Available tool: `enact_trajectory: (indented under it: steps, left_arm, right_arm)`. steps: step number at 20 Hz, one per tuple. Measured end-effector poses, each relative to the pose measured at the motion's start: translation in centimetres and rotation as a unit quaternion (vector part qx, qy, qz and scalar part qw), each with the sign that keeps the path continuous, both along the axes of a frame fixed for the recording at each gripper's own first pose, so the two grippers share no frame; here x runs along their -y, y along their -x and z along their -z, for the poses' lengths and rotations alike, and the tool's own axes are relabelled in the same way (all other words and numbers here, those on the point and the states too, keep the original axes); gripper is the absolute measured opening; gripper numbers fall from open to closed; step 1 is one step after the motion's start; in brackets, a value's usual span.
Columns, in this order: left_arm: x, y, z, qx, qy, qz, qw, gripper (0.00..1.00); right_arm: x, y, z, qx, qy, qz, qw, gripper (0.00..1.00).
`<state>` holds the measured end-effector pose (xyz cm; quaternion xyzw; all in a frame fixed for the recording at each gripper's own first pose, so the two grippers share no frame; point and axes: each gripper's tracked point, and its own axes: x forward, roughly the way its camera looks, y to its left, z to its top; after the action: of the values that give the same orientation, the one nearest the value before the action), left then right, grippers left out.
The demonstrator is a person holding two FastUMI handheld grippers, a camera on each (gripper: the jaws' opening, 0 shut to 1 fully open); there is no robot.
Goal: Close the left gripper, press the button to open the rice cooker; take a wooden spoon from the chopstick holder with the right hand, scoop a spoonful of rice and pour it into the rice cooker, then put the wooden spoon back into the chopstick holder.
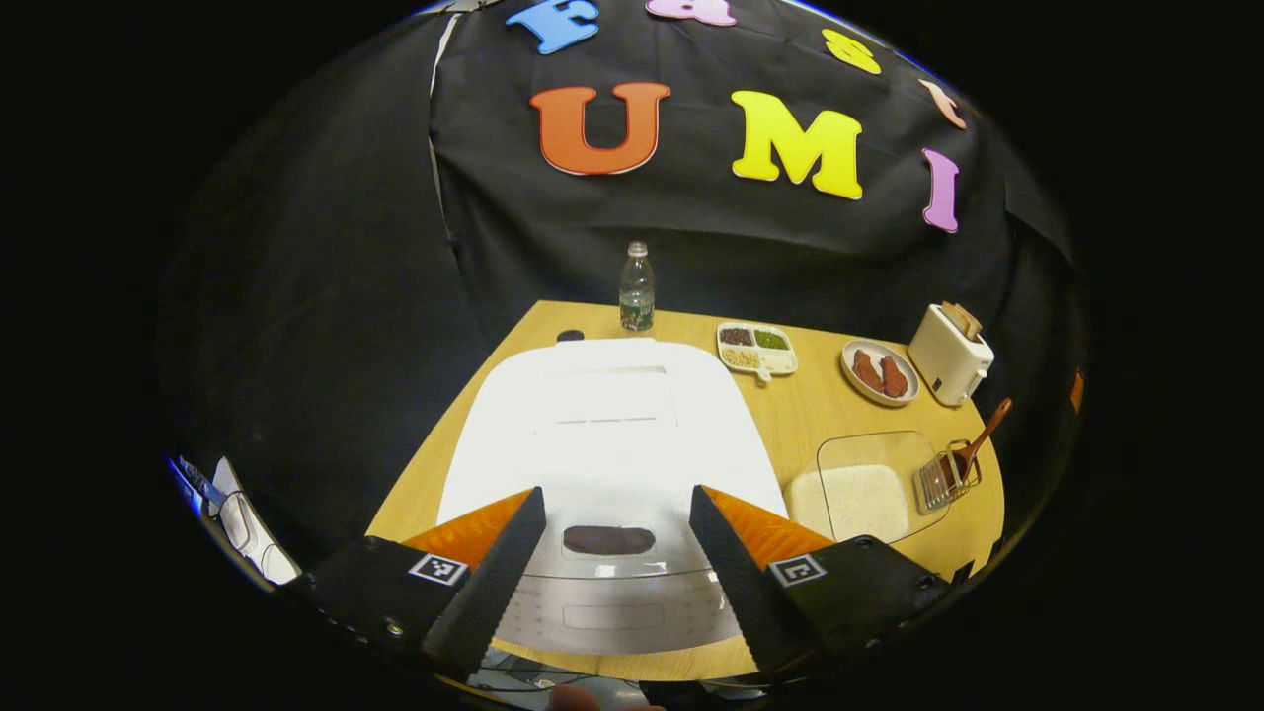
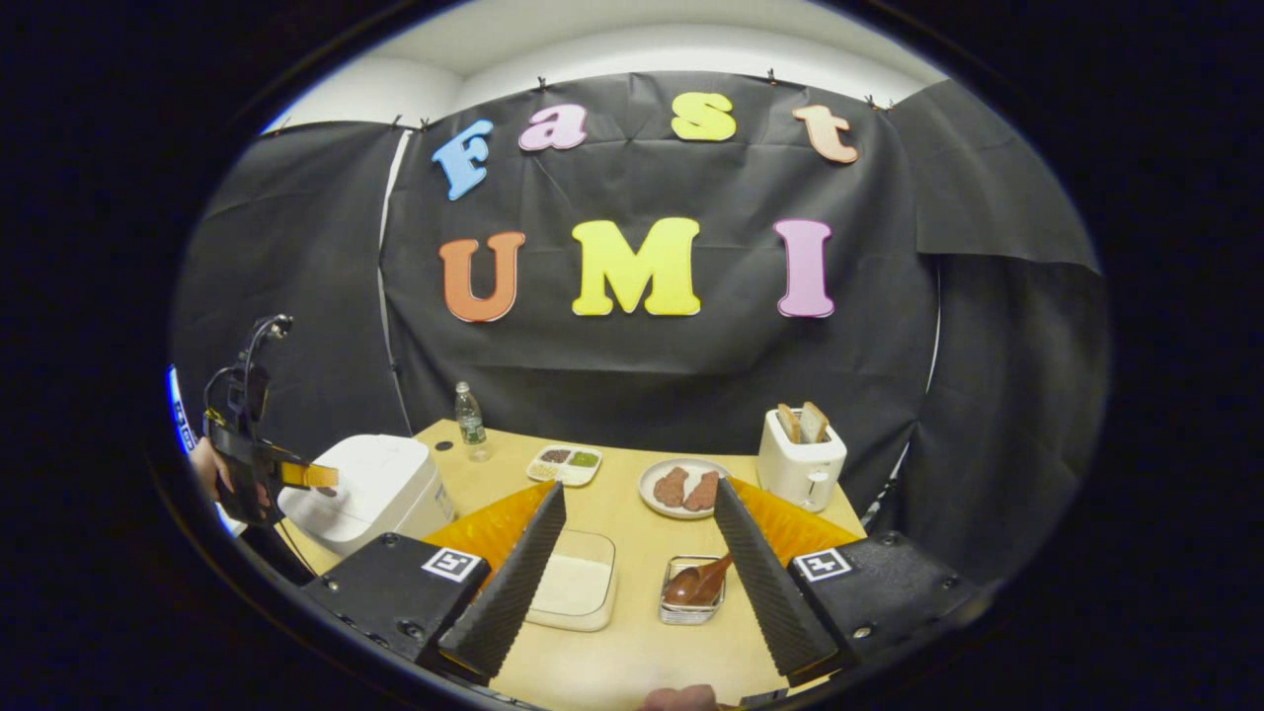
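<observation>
The white rice cooker (image 1: 604, 425) sits lid down right under my left gripper (image 1: 617, 518), whose fingers stand open on either side of the dark oval button (image 1: 608, 539). To its right lie a clear container of rice (image 1: 857, 492) and a wire chopstick holder (image 1: 948, 476) with a wooden spoon (image 1: 980, 439) leaning in it. In the right gripper view my right gripper (image 2: 640, 515) hangs open above the near table edge, with the rice container (image 2: 573, 591) and the spoon (image 2: 696, 583) in its holder (image 2: 691, 597) between its fingers. The left gripper (image 2: 296, 476), held by a hand, hovers over the cooker (image 2: 370, 486).
Along the back of the wooden table (image 2: 632, 652) stand a water bottle (image 1: 637, 288), a divided dish of grains (image 1: 756, 349), a plate with two meat pieces (image 1: 879, 373) and a white toaster (image 1: 950, 354) with bread.
</observation>
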<state>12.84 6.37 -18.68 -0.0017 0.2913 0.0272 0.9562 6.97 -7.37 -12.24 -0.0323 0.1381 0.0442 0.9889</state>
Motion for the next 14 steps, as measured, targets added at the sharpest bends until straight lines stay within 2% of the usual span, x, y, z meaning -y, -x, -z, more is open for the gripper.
enact_trajectory:
  steps: [4,7,11,14]
  left_arm:
    - [1.9,0.0,-6.0,0.078,0.008,-0.017,0.997,0.95]
    - [4.7,1.0,-10.9,0.15,0.008,0.002,0.989,0.95]
    - [7.9,3.8,-16.2,0.219,0.011,0.033,0.975,0.95]
    - [8.7,7.2,-18.2,0.24,0.033,0.048,0.969,0.95]
  right_arm:
    - [0.8,-1.3,-0.9,0.017,-0.005,-0.003,1.0,1.0]
    - [0.8,-1.7,-2.3,0.034,0.0,-0.007,0.999,1.0]
    - [-0.2,0.6,-5.4,0.062,-0.011,0.008,0.998,1.0]
    - [-1.2,4.0,-7.5,0.086,-0.012,0.037,0.996,0.99]
